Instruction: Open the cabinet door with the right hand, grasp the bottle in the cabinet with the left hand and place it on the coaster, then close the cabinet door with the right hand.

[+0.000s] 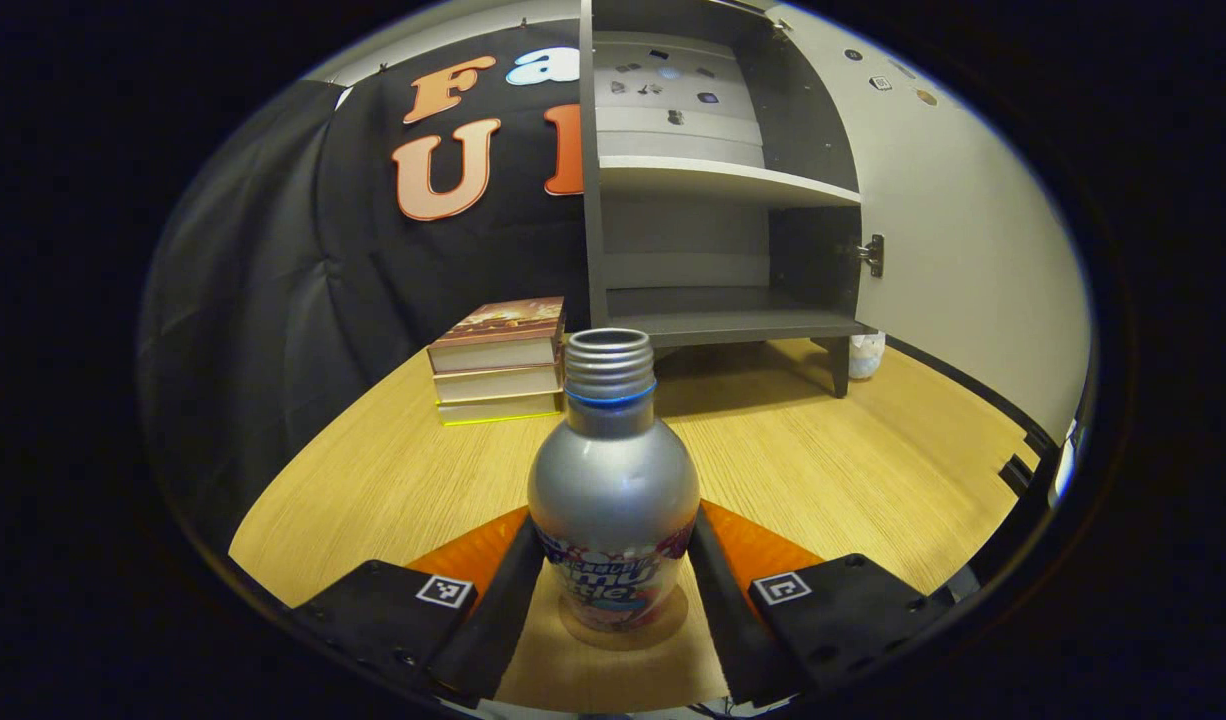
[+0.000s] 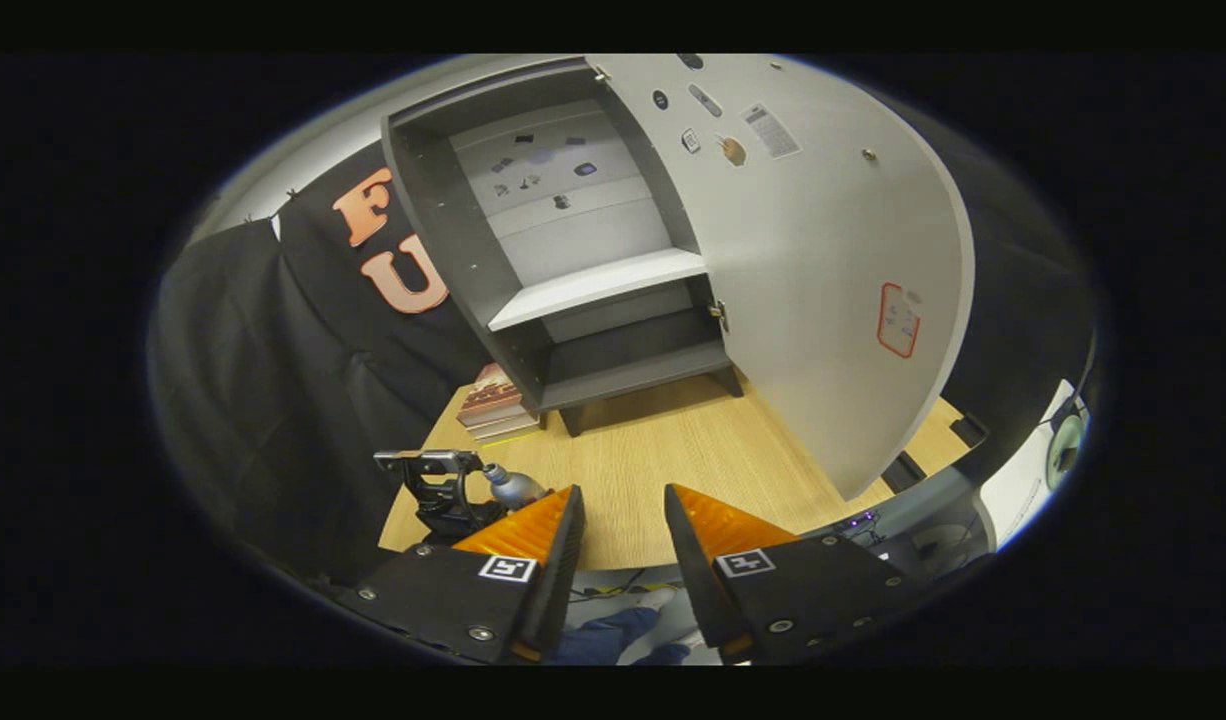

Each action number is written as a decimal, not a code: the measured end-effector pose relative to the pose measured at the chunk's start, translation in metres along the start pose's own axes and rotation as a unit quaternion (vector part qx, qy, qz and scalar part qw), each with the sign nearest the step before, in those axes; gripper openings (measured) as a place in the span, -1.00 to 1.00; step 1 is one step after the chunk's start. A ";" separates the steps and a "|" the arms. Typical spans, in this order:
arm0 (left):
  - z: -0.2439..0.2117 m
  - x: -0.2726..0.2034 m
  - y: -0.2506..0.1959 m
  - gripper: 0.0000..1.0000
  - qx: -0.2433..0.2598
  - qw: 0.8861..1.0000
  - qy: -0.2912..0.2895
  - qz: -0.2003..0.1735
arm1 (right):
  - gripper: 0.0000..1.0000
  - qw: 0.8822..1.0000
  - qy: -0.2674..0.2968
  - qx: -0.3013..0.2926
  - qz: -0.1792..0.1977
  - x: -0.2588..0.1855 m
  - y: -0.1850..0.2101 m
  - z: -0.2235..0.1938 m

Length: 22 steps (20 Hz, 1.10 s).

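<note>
A silver bottle [image 1: 613, 480] with an open threaded neck stands upright on a round brown coaster [image 1: 623, 642] on the wooden table. My left gripper [image 1: 613, 525] is shut on the bottle's lower body, one finger pressing on each side. The right gripper view shows that gripper [image 2: 443, 495] and the bottle [image 2: 513, 487] at the table's near left. My right gripper [image 2: 618, 505] hangs open above the table's front edge, with nothing between its fingers, well short of the cabinet door [image 2: 823, 280]. The grey cabinet [image 1: 723, 180] stands open, its door [image 1: 953, 230] swung out to the right.
Three books [image 1: 498, 360] are stacked left of the cabinet, near the black cloth wall. A small white object [image 1: 866, 355] sits behind the cabinet's right leg. Bare wooden table [image 1: 823, 450] lies between the bottle and the cabinet. The cabinet's shelves [image 2: 598, 285] hold nothing.
</note>
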<state>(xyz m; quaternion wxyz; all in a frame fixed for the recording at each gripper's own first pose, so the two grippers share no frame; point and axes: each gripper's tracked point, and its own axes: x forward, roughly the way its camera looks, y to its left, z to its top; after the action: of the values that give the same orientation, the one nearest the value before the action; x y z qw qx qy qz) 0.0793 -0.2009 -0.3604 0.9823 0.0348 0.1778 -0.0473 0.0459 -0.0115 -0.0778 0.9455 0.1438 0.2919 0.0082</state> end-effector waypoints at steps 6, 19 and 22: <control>-0.004 -0.010 0.001 0.73 0.000 1.000 0.002 0.003 | 0.03 1.000 0.008 0.011 0.010 -0.004 0.006 -0.003; 0.005 -0.026 -0.001 0.84 0.006 1.000 -0.008 0.016 | 0.03 1.000 -0.007 0.009 0.016 -0.010 0.002 0.002; 0.016 -0.034 0.000 0.85 0.016 1.000 -0.016 0.022 | 0.02 1.000 -0.015 0.010 0.018 -0.011 0.002 0.005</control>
<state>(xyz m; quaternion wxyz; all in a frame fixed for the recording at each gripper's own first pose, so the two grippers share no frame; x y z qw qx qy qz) 0.0536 -0.1996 -0.3335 0.9851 0.0538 0.1608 -0.0291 0.0400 -0.0116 -0.0672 0.9481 0.1587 0.2749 0.0195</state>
